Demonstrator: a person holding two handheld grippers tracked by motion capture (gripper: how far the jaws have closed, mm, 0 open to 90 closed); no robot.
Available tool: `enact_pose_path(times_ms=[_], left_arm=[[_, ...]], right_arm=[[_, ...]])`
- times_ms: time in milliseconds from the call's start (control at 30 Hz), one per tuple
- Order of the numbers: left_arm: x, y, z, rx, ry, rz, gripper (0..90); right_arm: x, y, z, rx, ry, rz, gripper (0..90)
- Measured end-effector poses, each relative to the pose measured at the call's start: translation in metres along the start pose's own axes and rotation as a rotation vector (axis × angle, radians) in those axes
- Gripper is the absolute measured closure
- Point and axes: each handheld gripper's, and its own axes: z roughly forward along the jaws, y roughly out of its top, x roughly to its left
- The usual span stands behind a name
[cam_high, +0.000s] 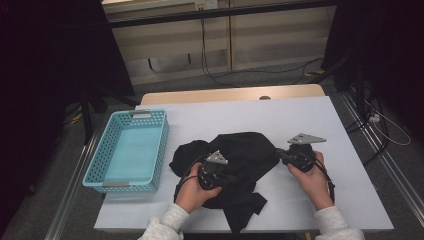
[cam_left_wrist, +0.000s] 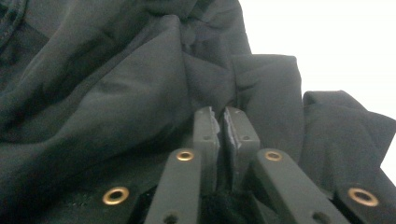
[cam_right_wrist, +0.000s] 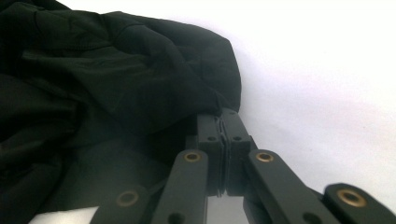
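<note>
A crumpled black garment (cam_high: 245, 147) lies on the white-covered table (cam_high: 250, 115), a little in front of its middle. My left gripper (cam_high: 220, 173) rests on the garment's left part, held in a hand. In the left gripper view its jaws (cam_left_wrist: 221, 119) stand together, pinching a fold of the black cloth (cam_left_wrist: 116, 84). My right gripper (cam_high: 277, 152) is at the garment's right edge and points left into it. In the right gripper view the jaws (cam_right_wrist: 222, 119) are pressed shut on the rim of the cloth (cam_right_wrist: 116, 70), with white table (cam_right_wrist: 327, 70) to the right.
A light blue perforated basket (cam_high: 100, 160) with nothing in it stands at the table's left side. A strip of the garment trails toward the front edge (cam_high: 242, 217). Bare white surface stretches behind and right of the garment. Cables lie on the floor beyond the table.
</note>
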Motion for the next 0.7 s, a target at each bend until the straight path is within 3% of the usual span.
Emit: enact_pose_path(times_ms=[100, 233, 700], left_arm=[[0.001, 0.001, -0.002, 0.006, 0.001, 0.000, 86.1], [0.006, 0.004, -0.012, -0.025, -0.013, -0.030, 86.3], [0.041, 0.008, -0.076, -0.249, 0.048, -0.157, 87.3]], right_arm=[[-0.001, 0.000, 0.000, -0.001, -0.001, -0.001, 88.8], [-0.001, 0.000, -0.001, -0.004, -0.004, 0.006, 88.7], [0.001, 0.002, -0.002, -0.017, 0.008, 0.000, 88.6]])
